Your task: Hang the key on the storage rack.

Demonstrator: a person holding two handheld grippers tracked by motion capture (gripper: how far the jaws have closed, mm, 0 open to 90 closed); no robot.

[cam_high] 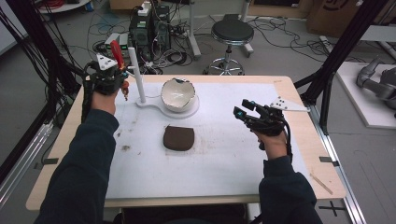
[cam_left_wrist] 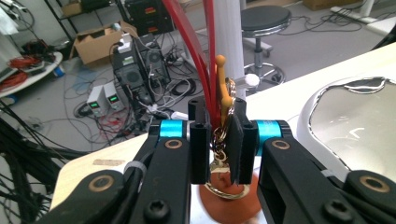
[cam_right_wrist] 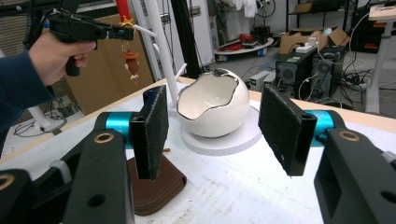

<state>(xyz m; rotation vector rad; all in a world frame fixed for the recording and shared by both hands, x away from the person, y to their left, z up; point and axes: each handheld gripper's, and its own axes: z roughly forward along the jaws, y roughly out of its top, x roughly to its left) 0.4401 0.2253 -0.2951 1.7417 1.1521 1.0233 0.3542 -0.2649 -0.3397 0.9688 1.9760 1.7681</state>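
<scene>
My left gripper (cam_high: pixel 121 75) is raised over the table's far left corner, shut on a keychain (cam_left_wrist: pixel 223 88) with a red strap, gold clasp and ring. Its small brown figure (cam_right_wrist: pixel 132 65) dangles below the jaws, close to the white post (cam_high: pixel 138 74) of a stand. A peg sticks out of the post (cam_left_wrist: pixel 229 37) just behind the keychain. My right gripper (cam_high: pixel 243 108) hovers open over the right side of the table with nothing between its pads (cam_right_wrist: pixel 152 130). It faces the white egg-shaped bowl (cam_right_wrist: pixel 215 105) and the brown pouch (cam_high: pixel 179 138).
The bowl (cam_high: pixel 177 94) sits on the stand's round white base (cam_high: pixel 189 112). The pouch (cam_right_wrist: pixel 159 186) lies flat mid-table on a white mat (cam_high: pixel 210 168). Beyond the far edge stand a stool (cam_high: pixel 232 32), computers and loose cables on the floor.
</scene>
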